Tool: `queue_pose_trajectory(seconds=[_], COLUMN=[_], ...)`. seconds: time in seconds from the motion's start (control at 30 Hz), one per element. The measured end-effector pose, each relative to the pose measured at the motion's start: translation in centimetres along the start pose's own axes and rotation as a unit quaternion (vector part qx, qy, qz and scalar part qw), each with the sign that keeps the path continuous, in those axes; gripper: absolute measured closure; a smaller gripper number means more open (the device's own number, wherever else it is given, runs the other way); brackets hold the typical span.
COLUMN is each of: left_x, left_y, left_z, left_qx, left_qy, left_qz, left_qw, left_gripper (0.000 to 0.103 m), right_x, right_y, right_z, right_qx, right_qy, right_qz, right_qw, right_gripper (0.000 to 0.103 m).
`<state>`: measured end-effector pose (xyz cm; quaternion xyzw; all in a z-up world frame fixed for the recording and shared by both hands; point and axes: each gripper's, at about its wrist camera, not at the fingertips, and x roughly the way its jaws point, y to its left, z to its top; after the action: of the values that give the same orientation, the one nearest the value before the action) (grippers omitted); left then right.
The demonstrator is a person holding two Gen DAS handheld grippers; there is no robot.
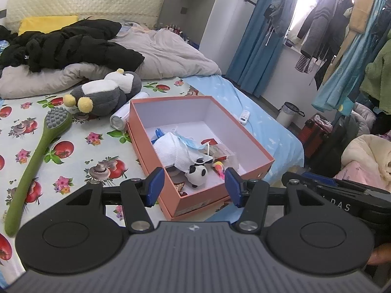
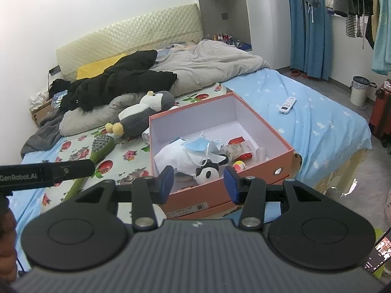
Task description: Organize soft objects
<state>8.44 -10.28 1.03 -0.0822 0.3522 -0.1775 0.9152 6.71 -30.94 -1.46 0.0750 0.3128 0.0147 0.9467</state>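
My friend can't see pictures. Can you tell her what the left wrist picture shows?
An open orange box on a bed holds a small panda toy, white paper and a blue mask. The left gripper hangs open and empty before it. A grey penguin plush and green brush lie beside the box.

Orange box [image 1: 256, 146] looks like matt cardboard w/ smooth white paper lining; inside, a crinkly paper towel [image 1: 176, 152] and a fuzzy cloth panda toy [image 1: 198, 174]. Penguin plush [image 1: 107, 95] — soft fleecy fabric, lying on a printed cotton-like sheet [image 1: 73, 161]. Massage brush [image 1: 36, 161] — matt green plastic w/ rubbery grey nubs; both grippers' fingers [image 2: 229, 183] carry smooth blue pads on matt black plastic.
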Motion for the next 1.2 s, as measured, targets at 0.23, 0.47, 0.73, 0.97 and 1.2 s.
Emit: queue_pose_trajectory(seconds=[0.23,0.47,0.73,0.97,1.2], left_x=[0.0,0.0,0.4,0.7,0.8], left_y=[-0.1,-0.2,-0.7,-0.5,-0.4], left_z=[0.0,0.5,0.4,0.4,0.3], left_qx=[0.003,0.0,0.015,0.014,0.015], left_qy=[-0.002,-0.009,-0.001,0.01,0.012], left_qz=[0.0,0.001,0.015,0.023,0.028], left_qw=[1.0,1.0,0.9998,0.9996,0.9994], left_gripper=[0.039,0.005,0.002,0.002,0.002], right_x=[0.3,0.3,0.4,0.4,0.4], right_y=[-0.5,-0.9,-1.2,-1.0,-0.9], right_z=[0.1,0.2,0.1,0.0,0.0], right_qx=[0.002,-0.01,-0.007,-0.012,-0.011], right_qy=[0.003,-0.008,-0.002,0.0,0.001], right_qz=[-0.007,-0.028,-0.028,-0.028,-0.027], right_qw=[1.0,1.0,1.0,1.0,1.0], right_gripper=[0.042,0.016,0.016,0.016,0.016])
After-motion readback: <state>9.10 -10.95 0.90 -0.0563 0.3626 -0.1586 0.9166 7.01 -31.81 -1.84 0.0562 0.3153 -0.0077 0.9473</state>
